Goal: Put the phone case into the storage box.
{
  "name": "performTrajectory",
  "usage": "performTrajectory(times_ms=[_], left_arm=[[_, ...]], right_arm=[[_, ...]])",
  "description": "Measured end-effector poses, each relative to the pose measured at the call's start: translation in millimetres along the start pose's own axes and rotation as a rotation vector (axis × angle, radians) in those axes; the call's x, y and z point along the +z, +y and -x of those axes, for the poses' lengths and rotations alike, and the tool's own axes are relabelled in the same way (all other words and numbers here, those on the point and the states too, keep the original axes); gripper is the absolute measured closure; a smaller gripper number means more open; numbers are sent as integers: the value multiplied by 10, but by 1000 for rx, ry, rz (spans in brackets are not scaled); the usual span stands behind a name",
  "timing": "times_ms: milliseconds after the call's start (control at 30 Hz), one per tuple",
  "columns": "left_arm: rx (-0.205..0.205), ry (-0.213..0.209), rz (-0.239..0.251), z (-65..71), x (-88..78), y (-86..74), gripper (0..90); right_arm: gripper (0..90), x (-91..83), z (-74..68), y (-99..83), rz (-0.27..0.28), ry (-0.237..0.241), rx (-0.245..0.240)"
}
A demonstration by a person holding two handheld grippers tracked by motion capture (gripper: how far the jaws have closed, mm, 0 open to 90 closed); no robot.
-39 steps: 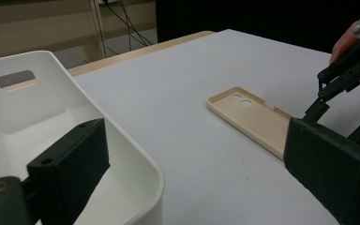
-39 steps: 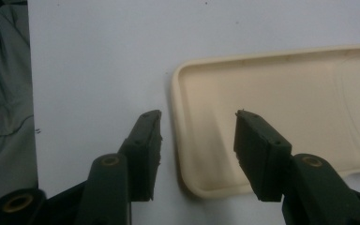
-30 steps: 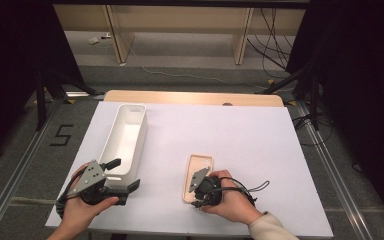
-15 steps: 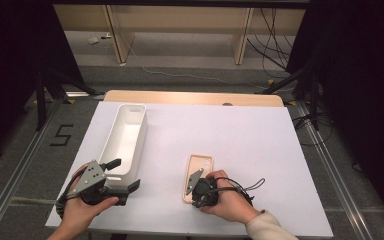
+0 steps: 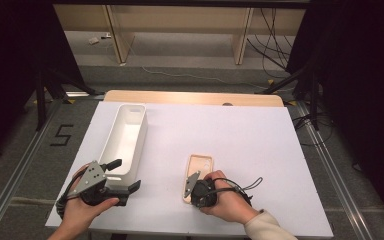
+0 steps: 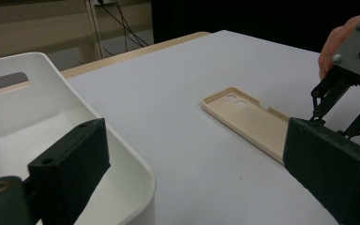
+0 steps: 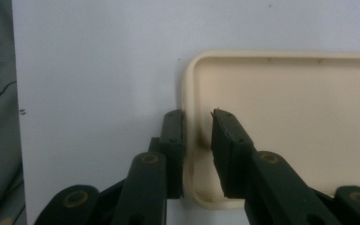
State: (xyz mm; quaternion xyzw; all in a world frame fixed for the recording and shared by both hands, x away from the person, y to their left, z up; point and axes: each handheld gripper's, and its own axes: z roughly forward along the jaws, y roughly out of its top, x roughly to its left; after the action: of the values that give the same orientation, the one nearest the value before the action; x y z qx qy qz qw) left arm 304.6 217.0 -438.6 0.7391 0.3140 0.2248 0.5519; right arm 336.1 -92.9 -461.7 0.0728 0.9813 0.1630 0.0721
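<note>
A: Where is the phone case (image 5: 197,176)?

B: It lies flat on the white table (image 5: 240,145), hollow side up, near the front edge. The right gripper (image 7: 197,136) sits at its near end. One jaw is outside the side wall and one is inside the hollow.

A: Is it holding the case?

B: The jaws have just been closing, with the thin wall between them. The outer jaw looks to be touching the wall. The inner one has a small gap, I think, but the view is dim, so I would call it not pinched yet.

A: What could go wrong?

B: The wall is thin and low. If the jaws bite only its top, the case could slip out or tip when lifted. A hard squeeze could bend it. A push could slide it off the front edge.

A: And the left gripper (image 5: 111,181)?

B: Its jaws are wide open and empty. It rests at the near end of the bin (image 5: 125,137), one jaw over the rim.

A: Is there room to move?

B: Yes. The table between case and bin is bare. The bin's rim is the thing to clear.
</note>
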Motion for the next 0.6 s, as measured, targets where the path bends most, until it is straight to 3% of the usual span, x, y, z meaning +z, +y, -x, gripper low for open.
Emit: performTrajectory(times_ms=[433, 467, 600], left_arm=[[-4, -4, -1, 8, 5, -3, 69], [-4, -4, -1, 9, 5, -3, 69], [-3, -4, -1, 11, 5, -3, 69]], right_arm=[[796, 1, -22, 12, -6, -10, -28], [803, -3, -12, 9, -14, -11, -47], [817, -3, -38, 19, -13, -2, -40]])
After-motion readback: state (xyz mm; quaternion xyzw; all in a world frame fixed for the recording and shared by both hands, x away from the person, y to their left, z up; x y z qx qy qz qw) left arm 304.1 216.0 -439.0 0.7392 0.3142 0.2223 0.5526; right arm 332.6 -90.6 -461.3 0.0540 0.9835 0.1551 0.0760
